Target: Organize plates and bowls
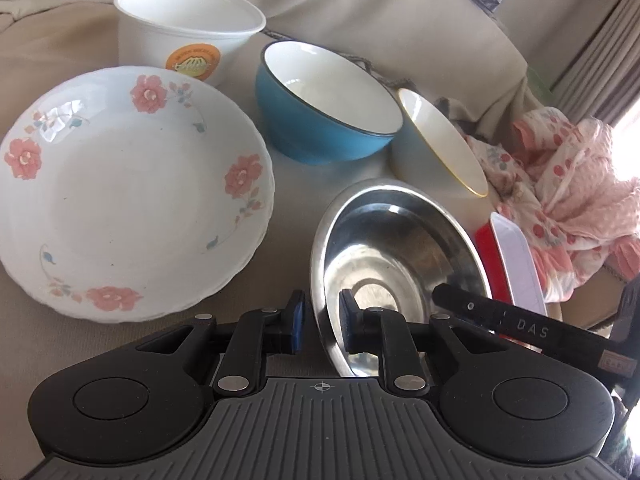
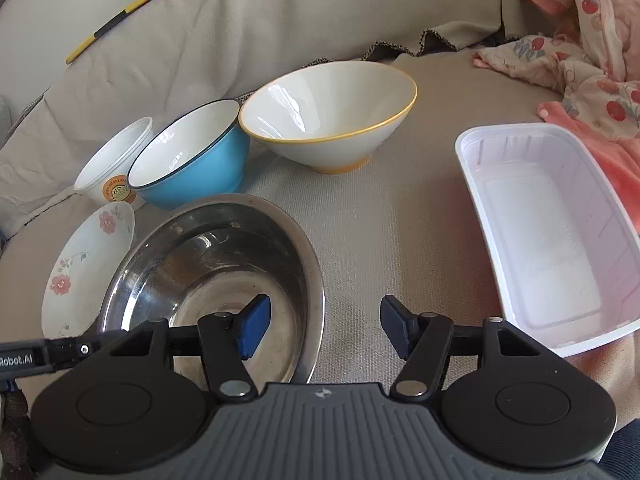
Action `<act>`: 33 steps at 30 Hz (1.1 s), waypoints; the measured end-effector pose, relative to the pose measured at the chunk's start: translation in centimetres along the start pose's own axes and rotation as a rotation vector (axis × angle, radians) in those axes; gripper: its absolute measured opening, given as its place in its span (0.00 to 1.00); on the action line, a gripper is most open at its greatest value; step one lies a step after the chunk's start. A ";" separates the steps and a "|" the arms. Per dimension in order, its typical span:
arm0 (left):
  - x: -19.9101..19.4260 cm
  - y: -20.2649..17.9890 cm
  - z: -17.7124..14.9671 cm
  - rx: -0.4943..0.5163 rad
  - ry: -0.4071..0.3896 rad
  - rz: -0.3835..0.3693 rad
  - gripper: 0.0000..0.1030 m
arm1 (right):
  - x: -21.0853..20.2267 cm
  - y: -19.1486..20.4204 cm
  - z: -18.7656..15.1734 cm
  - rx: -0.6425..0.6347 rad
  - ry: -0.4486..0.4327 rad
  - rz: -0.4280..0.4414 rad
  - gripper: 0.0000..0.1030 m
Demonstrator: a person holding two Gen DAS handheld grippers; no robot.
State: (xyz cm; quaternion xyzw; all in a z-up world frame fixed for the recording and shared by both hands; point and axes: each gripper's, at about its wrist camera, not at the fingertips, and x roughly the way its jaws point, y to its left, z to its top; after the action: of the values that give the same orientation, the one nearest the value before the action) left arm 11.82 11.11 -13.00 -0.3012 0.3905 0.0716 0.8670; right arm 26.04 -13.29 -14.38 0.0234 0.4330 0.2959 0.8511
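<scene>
A steel bowl [image 1: 400,248] [image 2: 208,260] lies on the beige sofa seat, its edge overlapping a stack of flowered plates [image 1: 132,192] [image 2: 88,264]. My left gripper [image 1: 322,320] is shut on the bowl's left rim, one pad inside and one outside. My right gripper [image 2: 326,328] stands open astride the right rim; its pads do not touch the rim. One of its fingers [image 1: 480,312] shows over the bowl in the left wrist view. Behind stand a blue bowl [image 1: 304,132] [image 2: 200,168], a cream bowl with a yellow rim [image 1: 432,148] [image 2: 328,120] and a white plastic tub [image 1: 188,28] [image 2: 112,168].
A white rectangular plastic tray [image 2: 548,240] [image 1: 516,264], red outside, lies to the right of the steel bowl. Pink patterned clothes [image 2: 592,60] [image 1: 568,184] are heaped at the far right. The sofa back [image 2: 280,12] rises behind the bowls. Bare seat shows between bowl and tray.
</scene>
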 end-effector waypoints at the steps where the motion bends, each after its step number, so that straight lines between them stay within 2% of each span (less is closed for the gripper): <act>1: 0.3 0.0 0.1 -0.002 0.004 -0.010 0.19 | 0.3 0.1 0.0 0.002 0.009 0.004 0.60; 3: 0.9 -0.2 0.1 0.010 0.015 -0.024 0.20 | 0.8 0.9 0.1 -0.006 0.029 0.019 0.55; 5: 0.7 -0.5 -0.2 0.042 0.007 -0.011 0.21 | 0.7 1.8 0.1 -0.025 0.041 0.030 0.47; 10: -1.9 -0.5 0.4 0.062 -0.006 -0.058 0.23 | -1.9 4.4 0.3 -0.085 -0.011 -0.019 0.46; 14: -5.7 0.5 2.6 0.125 -0.112 -0.102 0.23 | -5.2 8.2 2.0 -0.156 -0.108 0.010 0.47; 17: -7.5 3.1 4.5 0.131 -0.151 -0.106 0.23 | -5.2 11.4 3.4 -0.212 -0.123 0.050 0.46; 20: -8.4 7.0 5.4 0.047 -0.164 -0.065 0.21 | -3.1 15.1 3.8 -0.265 -0.086 0.090 0.46; 22: -9.1 9.1 5.4 0.000 -0.197 0.011 0.21 | -1.0 17.6 3.3 -0.304 -0.049 0.103 0.45; 26: -9.7 11.1 5.1 -0.014 -0.235 0.130 0.22 | 2.9 21.4 2.0 -0.368 0.022 0.101 0.45; 33: -9.1 12.6 5.1 -0.027 -0.220 0.148 0.22 | 5.5 23.2 1.1 -0.416 0.066 0.058 0.45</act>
State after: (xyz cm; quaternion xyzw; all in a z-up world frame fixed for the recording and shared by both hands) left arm 4.22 25.27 -9.72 -0.2737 0.3134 0.1732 0.8927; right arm 18.14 8.98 -10.77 -0.1499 0.3896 0.4039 0.8140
